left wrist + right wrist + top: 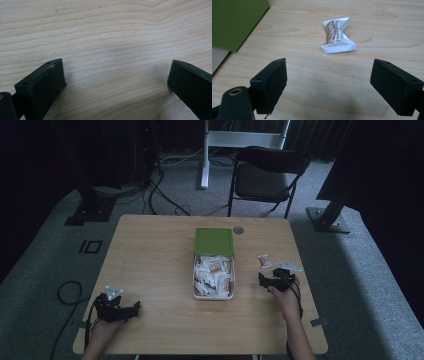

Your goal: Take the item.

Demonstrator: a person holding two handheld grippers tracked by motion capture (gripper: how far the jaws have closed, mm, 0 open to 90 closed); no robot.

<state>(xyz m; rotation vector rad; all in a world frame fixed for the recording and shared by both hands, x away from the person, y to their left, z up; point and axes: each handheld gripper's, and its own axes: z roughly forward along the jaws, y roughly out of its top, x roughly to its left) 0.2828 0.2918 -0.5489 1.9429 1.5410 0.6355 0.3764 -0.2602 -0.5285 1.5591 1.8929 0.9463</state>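
A white box [195,282] full of white and brown wrapped sweets stands mid-table, with its green lid [214,241] lying at its far end. One wrapped sweet [264,261] [338,35] lies alone on the wood, right of the box. My right gripper [270,279] [328,82] sits just short of that sweet, jaws wide open and nothing between them. At the table's front left corner my left gripper [131,309] [115,82] rests low over bare wood, open and empty.
The green lid's edge [234,22] is at the left of the right gripper view. A grey three-cornered plate [289,266] lies beside the lone sweet. A round grommet [238,229] sits near the table's far edge. A folding chair [267,175] stands beyond the table.
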